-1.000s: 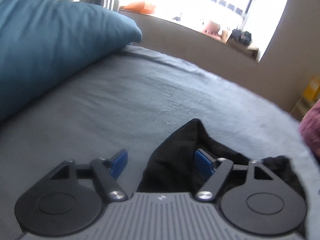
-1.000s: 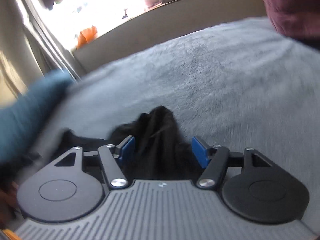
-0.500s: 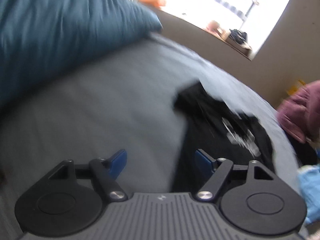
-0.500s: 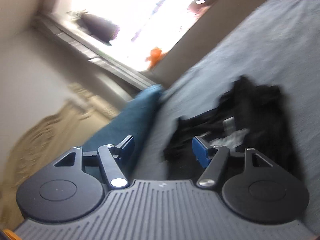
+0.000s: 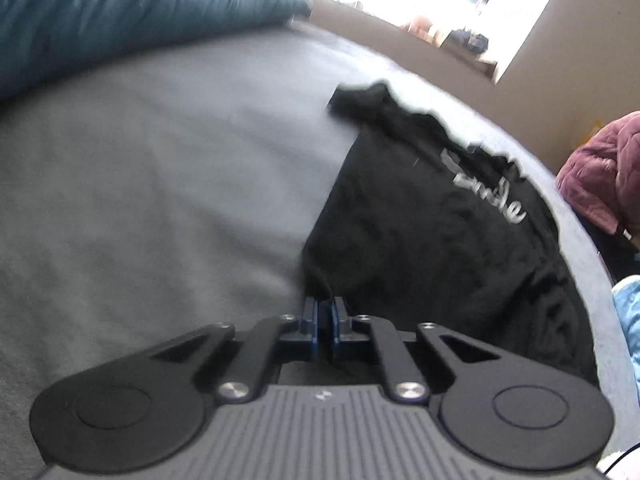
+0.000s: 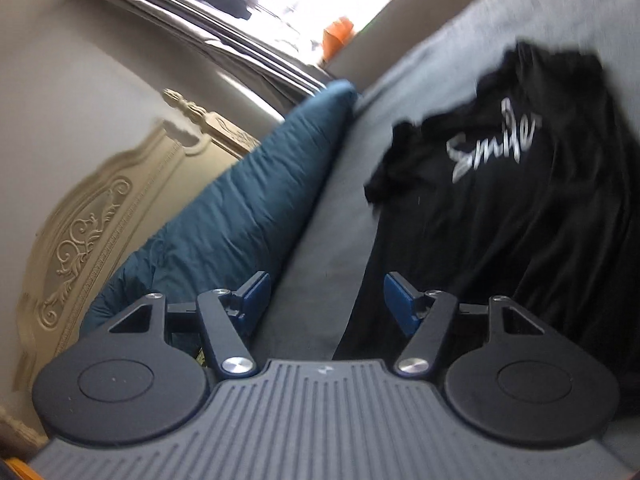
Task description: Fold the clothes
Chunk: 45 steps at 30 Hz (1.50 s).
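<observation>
- Two grippers are near one black shirt point(image 5: 420, 240) that lies on the grey bed cover point(image 5: 160, 200), at the right side of the left wrist picture.
- The shirt has white writing point(image 6: 492, 144) on it, and it lies bunched and wrinkly, not flat.
- The left gripper point(image 5: 325, 320) has its blue pads point(image 5: 310, 320) pressed together at the bottom middle of its picture, right at the near corner of the shirt. It looks pinched on that corner, with a thin bit of black cloth between the pads.
- The right gripper point(image 6: 326, 300) has its pads wide apart, with nothing squeezed between them. The shirt's near edge lies just past its right pad point(image 6: 400, 300), at the lower right of that picture.
- I think the step now is to grab two corners and pull the shirt flat.
- To do it well, the right gripper should go to the other bottom corner and bite only that edge, not the bed cover under it.
- Both should then pull gently apart, so the cloth goes smooth and does not slip out.
- The blue pillow point(image 6: 240, 216) sits at the left, so keep the shirt away from it.
</observation>
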{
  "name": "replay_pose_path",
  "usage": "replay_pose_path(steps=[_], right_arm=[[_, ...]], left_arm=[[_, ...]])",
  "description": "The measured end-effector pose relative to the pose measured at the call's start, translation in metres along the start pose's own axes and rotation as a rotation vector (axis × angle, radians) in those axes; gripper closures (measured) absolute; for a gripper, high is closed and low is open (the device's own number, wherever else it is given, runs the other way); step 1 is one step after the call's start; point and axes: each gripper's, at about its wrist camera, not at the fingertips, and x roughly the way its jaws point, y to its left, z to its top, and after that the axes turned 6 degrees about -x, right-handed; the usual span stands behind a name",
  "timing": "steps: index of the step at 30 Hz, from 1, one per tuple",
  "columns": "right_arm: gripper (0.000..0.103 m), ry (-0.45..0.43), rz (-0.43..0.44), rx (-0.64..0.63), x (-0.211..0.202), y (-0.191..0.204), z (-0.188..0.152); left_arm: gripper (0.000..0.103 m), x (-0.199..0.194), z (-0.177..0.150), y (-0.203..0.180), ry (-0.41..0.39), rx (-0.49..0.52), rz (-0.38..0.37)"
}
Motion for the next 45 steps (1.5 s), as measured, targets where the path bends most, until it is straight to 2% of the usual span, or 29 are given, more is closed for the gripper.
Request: replay_pose_path(steps=[3,4,7,8,9,12,17,21,24,27,31,36,37,38,44,45], right_arm=[[0.041,0.001,-0.02,0.013,0.018,0.006,0.0],[0.041,-0.005,-0.022,0.014,0.021,0.008,0.0],[0.041,-0.012,-0.031,0.017,0.032,0.006,-0.003],[0.041,-0.009,-0.043,0.018,0.035,0.004,-0.004],[0.041,-0.006,-0.063,0.022,0.036,0.001,-0.005],[0.041,-0.005,-0.12,0.044,0.036,-0.012,-0.007],[0.041,-0.02,-0.185,0.086,0.035,-0.033,-0.009],[0.041,0.027,-0.194,0.11,0.049,-0.041,-0.016],[0.041,0.046,-0.179,0.126,0.056,-0.043,-0.022],[0.041,0.036,-0.175,0.153,0.053,-0.049,-0.026],[0.041,-0.001,-0.183,0.201,0.04,-0.059,-0.028],[0.041,-0.015,-0.188,0.239,0.036,-0.073,-0.033],[0.041,-0.011,-0.19,0.243,0.036,-0.076,-0.034],[0.041,-0.008,-0.189,0.248,0.036,-0.079,-0.034],[0.041,-0.007,-0.178,0.277,0.035,-0.091,-0.034],[0.041,-0.007,-0.176,0.285,0.035,-0.093,-0.034]], left_arm=[[0.096,-0.022,-0.002,-0.028,-0.14,0.095,-0.024],[0.096,-0.029,-0.005,-0.041,-0.177,0.164,-0.033],[0.095,-0.023,-0.019,-0.068,-0.167,0.288,-0.116],[0.092,-0.021,-0.024,-0.077,-0.163,0.329,-0.143],[0.084,-0.019,-0.029,-0.086,-0.16,0.371,-0.171],[0.067,-0.005,-0.043,-0.091,-0.107,0.395,-0.199],[0.051,-0.012,-0.054,-0.078,-0.095,0.365,-0.276],[0.051,-0.015,-0.055,-0.072,-0.114,0.391,-0.289],[0.051,-0.008,-0.056,-0.08,-0.112,0.468,-0.242],[0.051,0.002,-0.062,-0.093,-0.088,0.552,-0.242],[0.056,0.018,-0.074,-0.111,-0.065,0.641,-0.191],[0.078,0.024,-0.072,-0.115,-0.042,0.591,-0.179],[0.079,0.023,-0.071,-0.114,-0.043,0.574,-0.184],[0.08,0.021,-0.07,-0.113,-0.047,0.568,-0.196],[0.076,0.022,-0.07,-0.116,-0.064,0.616,-0.135],[0.071,0.021,-0.068,-0.115,-0.06,0.619,-0.134]])
